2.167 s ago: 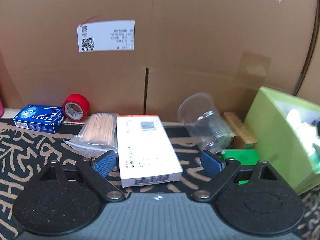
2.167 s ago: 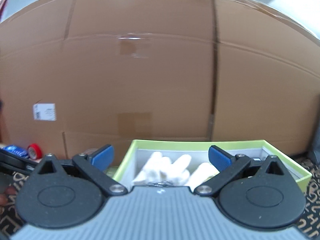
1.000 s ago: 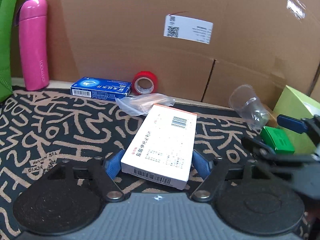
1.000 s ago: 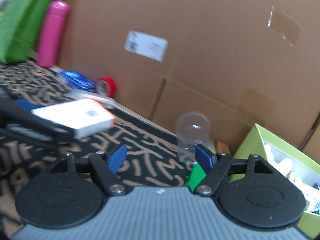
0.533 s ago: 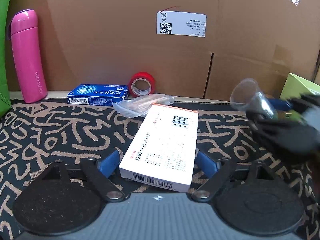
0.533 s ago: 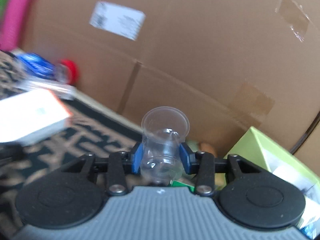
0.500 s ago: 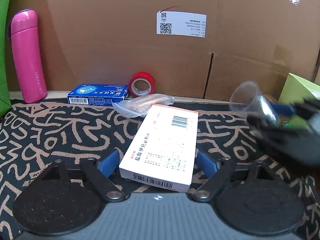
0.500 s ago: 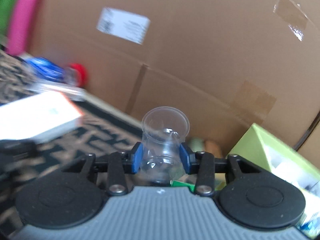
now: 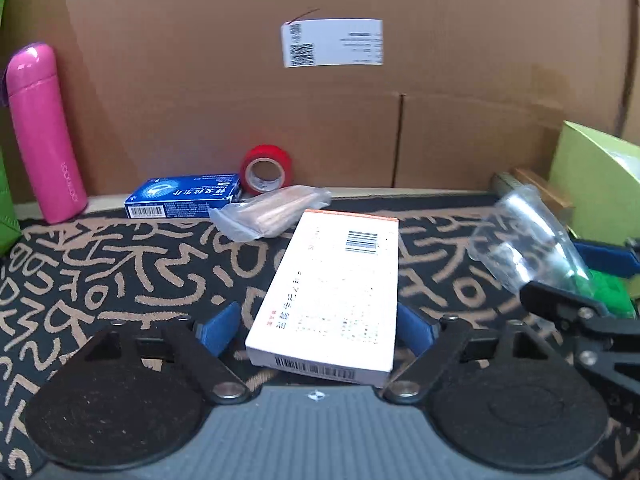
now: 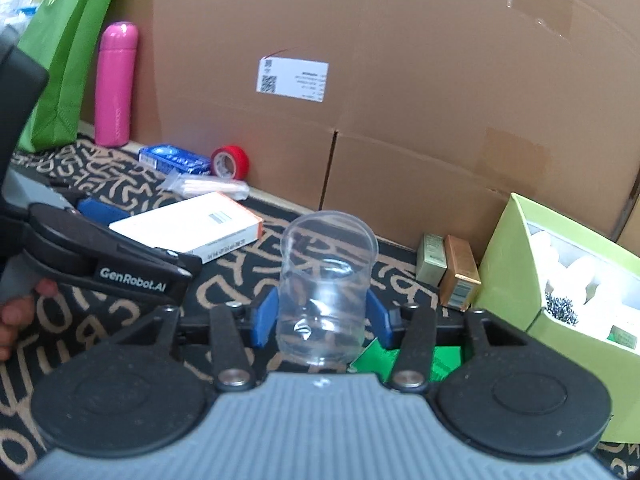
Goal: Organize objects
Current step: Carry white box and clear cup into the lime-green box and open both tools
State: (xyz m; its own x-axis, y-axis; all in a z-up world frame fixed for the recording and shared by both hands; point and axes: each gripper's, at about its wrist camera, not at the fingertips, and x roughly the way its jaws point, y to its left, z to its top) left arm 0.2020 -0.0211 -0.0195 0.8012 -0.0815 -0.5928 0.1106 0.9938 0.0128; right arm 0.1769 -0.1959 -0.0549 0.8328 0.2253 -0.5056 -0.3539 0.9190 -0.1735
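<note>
My left gripper (image 9: 316,326) is shut on a white medicine box (image 9: 336,292) with an orange edge and barcodes, held above the patterned mat. My right gripper (image 10: 322,316) is shut on a clear plastic cup (image 10: 326,284), held upright off the mat. The cup (image 9: 528,248) and the right gripper also show at the right of the left wrist view. The white box (image 10: 188,228) and the left gripper show at the left of the right wrist view. A lime green box (image 10: 560,296) with white items stands at the right.
Against the cardboard wall stand a pink bottle (image 9: 44,132), a blue box (image 9: 184,200), a red tape roll (image 9: 266,168) and a bag of toothpicks (image 9: 276,216). Two small boxes (image 10: 448,272) and a green packet (image 10: 400,360) sit by the lime box. A green bag (image 10: 60,52) stands far left.
My right gripper, shut on the cup since half a second ago, has lifted it and swung toward the mat's middle. The left gripper keeps holding the white box.
</note>
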